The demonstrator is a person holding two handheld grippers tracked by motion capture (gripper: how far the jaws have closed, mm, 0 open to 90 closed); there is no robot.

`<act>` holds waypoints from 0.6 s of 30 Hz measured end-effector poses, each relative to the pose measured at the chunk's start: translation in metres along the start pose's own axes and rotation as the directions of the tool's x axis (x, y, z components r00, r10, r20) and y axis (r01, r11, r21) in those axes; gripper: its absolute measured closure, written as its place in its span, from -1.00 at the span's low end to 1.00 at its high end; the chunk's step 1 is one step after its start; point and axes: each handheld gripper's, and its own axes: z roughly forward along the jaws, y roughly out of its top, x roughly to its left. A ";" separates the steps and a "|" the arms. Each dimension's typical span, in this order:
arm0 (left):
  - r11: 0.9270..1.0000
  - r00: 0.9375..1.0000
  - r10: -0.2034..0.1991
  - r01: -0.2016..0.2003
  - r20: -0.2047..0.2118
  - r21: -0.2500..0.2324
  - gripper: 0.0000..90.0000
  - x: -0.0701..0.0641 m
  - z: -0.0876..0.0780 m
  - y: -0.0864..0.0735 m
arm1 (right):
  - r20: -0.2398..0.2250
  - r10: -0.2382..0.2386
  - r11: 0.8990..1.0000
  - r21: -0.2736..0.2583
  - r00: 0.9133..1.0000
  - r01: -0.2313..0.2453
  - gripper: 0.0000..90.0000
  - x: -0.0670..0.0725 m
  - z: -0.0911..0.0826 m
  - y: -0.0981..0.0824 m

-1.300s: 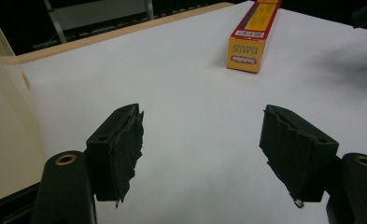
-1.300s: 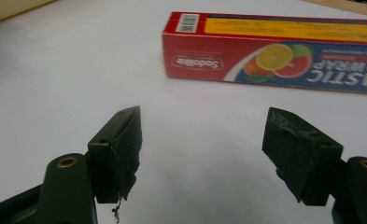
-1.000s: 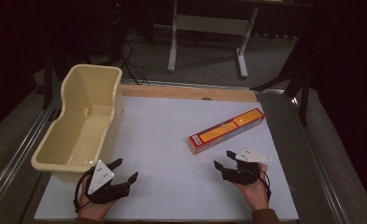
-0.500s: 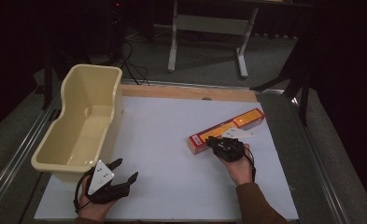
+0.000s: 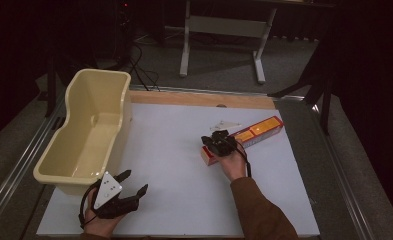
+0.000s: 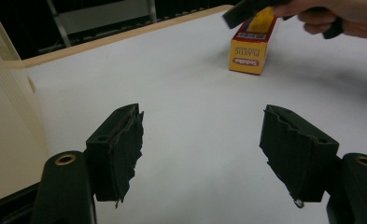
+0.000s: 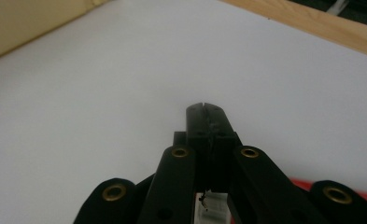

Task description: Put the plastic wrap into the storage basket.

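Right gripper (image 5: 218, 142) over the near left end of the box (image 5: 256, 133), right of table centre. Jaws pressed together, having just closed, nothing between them; right gripper view confirms, tips meeting over bare white table (image 5: 174, 150), red edge of box behind and below the jaws at lower right. Box not between the jaws, lying under the gripper body; touching or just above, cannot tell. Hand (image 5: 233, 164) and brown sleeve coming in from near edge.

Box long, red and yellow, flat on table, running from near left to far right, far end close to the wooden strip (image 5: 199, 98) at table's far edge. In left gripper view, yellow end of box (image 6: 252, 44) facing camera at far right, hand with other gripper above it.

Left gripper (image 5: 129, 186) at near left of table, just near side of tub (image 5: 91, 130), jaws spread wide, nothing between. Left gripper view: both pads apart, bare table between, box well beyond and right of them. Tub cream, at far left, well apart from box.
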 end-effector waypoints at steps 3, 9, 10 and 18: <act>1.000 1.000 0.000 0.000 0.001 0.000 -0.34 0.000 0.000 0.000 | 0.016 -0.007 0.999 0.049 1.000 0.006 1.00 0.001 0.014 0.005; 1.000 1.000 0.001 -0.001 0.002 -0.002 -0.34 0.000 0.000 0.000 | 0.029 0.018 0.986 0.163 0.999 -0.022 1.00 -0.003 0.031 0.004; 1.000 1.000 0.001 -0.001 0.002 -0.003 -0.34 -0.001 -0.001 0.000 | 0.024 0.033 0.985 0.168 0.999 -0.036 1.00 -0.004 0.031 0.004; 1.000 1.000 0.001 -0.001 0.007 -0.007 -0.34 -0.002 -0.001 0.000 | 0.016 0.038 0.957 0.286 0.999 -0.041 1.00 0.002 0.016 0.001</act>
